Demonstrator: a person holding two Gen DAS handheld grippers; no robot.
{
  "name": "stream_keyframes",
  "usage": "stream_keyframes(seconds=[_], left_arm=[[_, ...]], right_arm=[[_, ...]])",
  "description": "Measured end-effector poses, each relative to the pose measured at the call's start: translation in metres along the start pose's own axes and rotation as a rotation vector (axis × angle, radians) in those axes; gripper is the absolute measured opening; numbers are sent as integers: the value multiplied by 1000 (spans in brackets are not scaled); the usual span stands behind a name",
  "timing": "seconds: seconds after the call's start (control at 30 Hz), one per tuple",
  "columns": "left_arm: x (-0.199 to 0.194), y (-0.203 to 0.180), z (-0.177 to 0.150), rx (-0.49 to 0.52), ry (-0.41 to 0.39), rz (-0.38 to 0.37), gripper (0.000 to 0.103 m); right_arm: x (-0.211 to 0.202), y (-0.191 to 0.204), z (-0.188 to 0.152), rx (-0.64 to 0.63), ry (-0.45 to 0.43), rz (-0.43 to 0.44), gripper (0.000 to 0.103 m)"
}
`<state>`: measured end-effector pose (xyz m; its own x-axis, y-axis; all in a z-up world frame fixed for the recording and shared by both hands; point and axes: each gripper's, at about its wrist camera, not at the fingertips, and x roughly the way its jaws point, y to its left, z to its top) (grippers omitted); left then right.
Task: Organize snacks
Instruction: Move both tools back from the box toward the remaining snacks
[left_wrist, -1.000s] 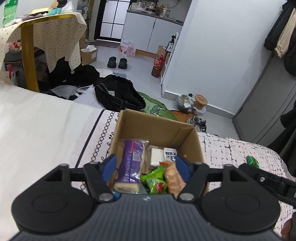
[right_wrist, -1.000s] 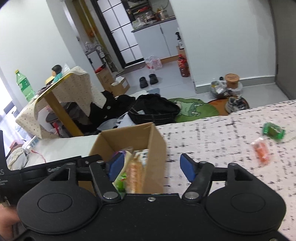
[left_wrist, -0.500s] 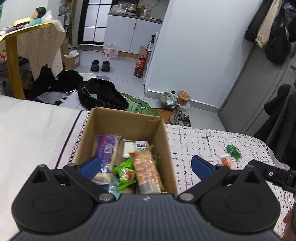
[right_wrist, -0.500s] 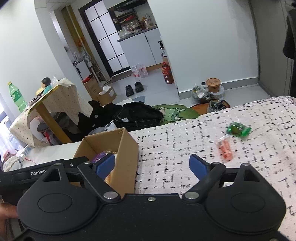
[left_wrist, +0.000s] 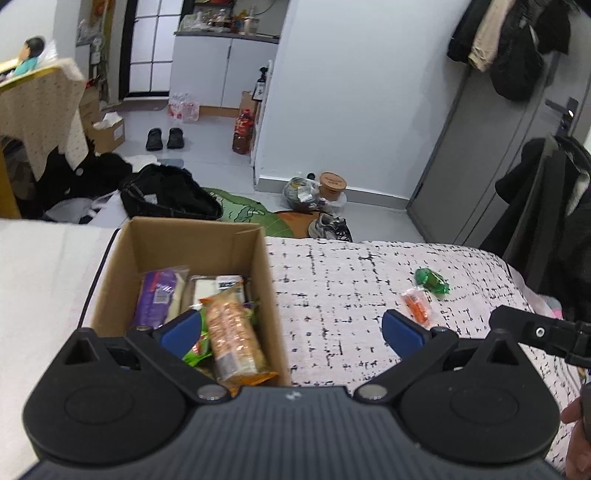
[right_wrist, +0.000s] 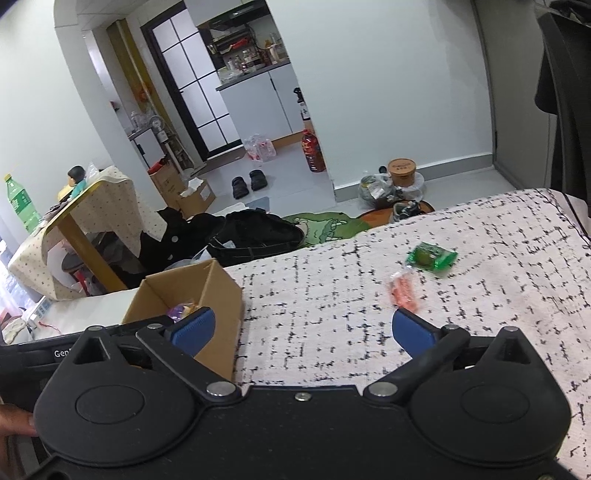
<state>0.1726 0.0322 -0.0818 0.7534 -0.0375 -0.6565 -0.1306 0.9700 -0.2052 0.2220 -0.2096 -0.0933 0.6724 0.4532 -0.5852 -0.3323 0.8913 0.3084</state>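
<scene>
A cardboard box (left_wrist: 192, 236) stands on the bed and holds a purple packet (left_wrist: 155, 295), an orange-brown cracker packet (left_wrist: 232, 332), green packets (left_wrist: 195, 350) and a white one (left_wrist: 207, 288). To its right, a green wrapped snack (left_wrist: 430, 280) and a small orange snack (left_wrist: 417, 306) lie loose on the black-and-white blanket (left_wrist: 332, 288). My left gripper (left_wrist: 291, 330) hangs open over the box's right wall, holding nothing. My right gripper (right_wrist: 301, 328) is opening above the blanket with nothing between its fingers. From there the box (right_wrist: 218, 295) is on the left, with the green snack (right_wrist: 430, 256) and orange snack (right_wrist: 402, 290) ahead on the right.
The bed ends just beyond the box. On the floor behind it lie a black bag (left_wrist: 166, 195), a green mat (left_wrist: 251, 214) and shoes (left_wrist: 328, 229). A cloth-covered table (right_wrist: 74, 221) stands at left. Dark coats (left_wrist: 546, 199) hang at right. A hand (left_wrist: 576, 443) shows at the lower right.
Both grippers have swung right, from over the box toward the blanket, and both jaws have widened. The two loose snacks have come further into both views.
</scene>
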Motion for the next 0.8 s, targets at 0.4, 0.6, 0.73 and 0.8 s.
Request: stream_keyframes(seconds=[0.4,0.6,0.73,0.8], left_arm=[[28,-46,-6,71,58,-65,103],[44,-59,-6,63,70,-62,103],[55,-69,-8,55,75,-67,102],[62,-73,-9,52,83,-76,101]], right_arm=[[-1,-39,-5,39,12,-60,103],[0,-54,-6,34,31,-88,103],[3,-65,-6,35,46,-106,103],[4,-70,-6,23,46,-120,103]])
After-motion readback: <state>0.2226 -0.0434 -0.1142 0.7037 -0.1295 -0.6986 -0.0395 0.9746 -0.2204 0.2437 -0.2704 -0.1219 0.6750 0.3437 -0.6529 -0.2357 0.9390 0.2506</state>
